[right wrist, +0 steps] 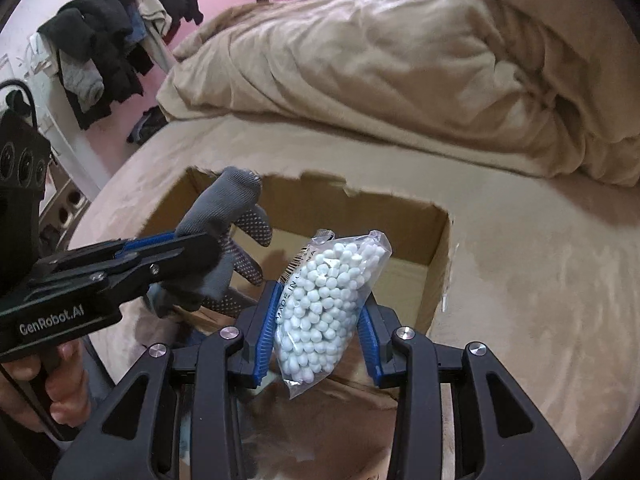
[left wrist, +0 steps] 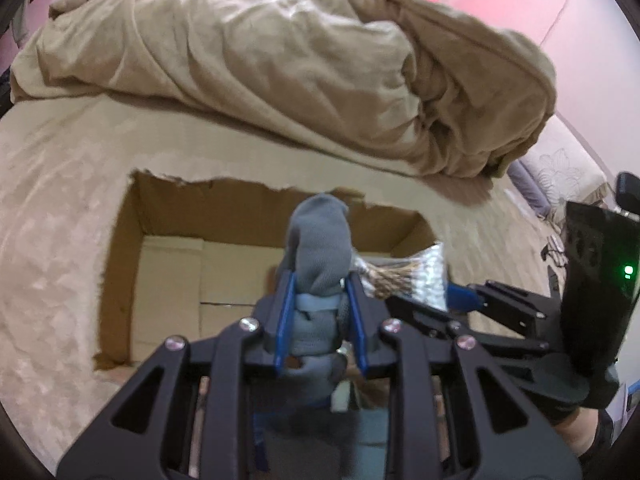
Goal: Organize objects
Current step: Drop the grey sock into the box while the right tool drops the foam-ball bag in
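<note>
An open cardboard box [left wrist: 168, 208] sits on the bed; it also shows in the right wrist view [right wrist: 436, 264]. My left gripper [left wrist: 320, 284] is shut on a grey dotted work glove [left wrist: 320, 248] and holds it above the box's near side. The glove [right wrist: 232, 208] and left gripper [right wrist: 176, 244] show at left in the right wrist view. My right gripper [right wrist: 322, 300] is shut on a clear bag of small white beads [right wrist: 332, 296], held over the box's near edge. The bag [left wrist: 412, 276] and right gripper [left wrist: 460, 296] show beside the left one.
A crumpled tan duvet [left wrist: 280, 64] lies heaped behind the box on the beige bed sheet [left wrist: 52, 240]. Dark clothes [right wrist: 112, 40] hang on a rack at far left. A pink curtain and wall are behind. A pillow [left wrist: 560, 168] lies at right.
</note>
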